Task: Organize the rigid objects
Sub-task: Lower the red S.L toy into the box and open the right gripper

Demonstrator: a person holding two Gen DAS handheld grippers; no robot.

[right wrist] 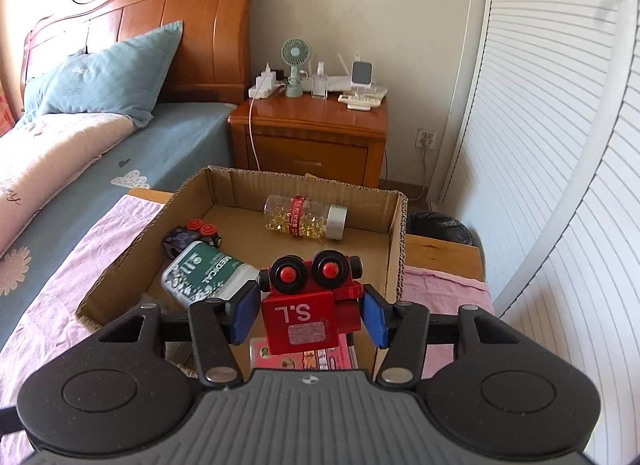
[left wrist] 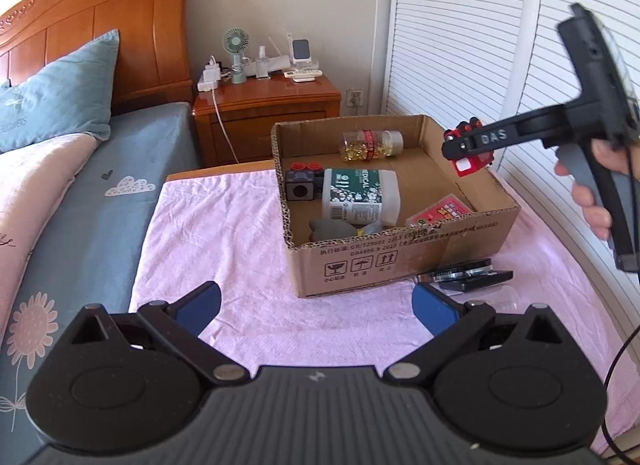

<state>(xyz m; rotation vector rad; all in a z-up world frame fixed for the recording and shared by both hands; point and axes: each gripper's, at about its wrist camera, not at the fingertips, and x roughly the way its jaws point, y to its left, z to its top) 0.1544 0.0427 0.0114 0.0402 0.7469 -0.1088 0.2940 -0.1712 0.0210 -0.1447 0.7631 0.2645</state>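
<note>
Two grippers over a pink cloth (left wrist: 248, 233) on a table beside a bed (left wrist: 100, 201). Right gripper (right wrist: 308, 315) clenched on a red toy robot (right wrist: 308, 305), blue pads pressed against its sides. Held above the near right part of an open cardboard box (right wrist: 394, 249), not touching it. Toy's long axis roughly along the fingers: round black eyes with red centres pointed away toward the nightstand (right wrist: 312, 137), square base with "S.L" turned toward the camera. Seen from the left wrist, toy hanging over the box's right wall. Left gripper (left wrist: 316, 307) released, fingers spread wide, nothing between them, hovering above the cloth in front of the box. Inside the box: a clear capsule bottle (right wrist: 304, 217) lying on its side, a white bottle with a green label (right wrist: 208, 273) lying flat, a dark toy robot (right wrist: 192, 235), a pink packet (left wrist: 438, 213).
</note>
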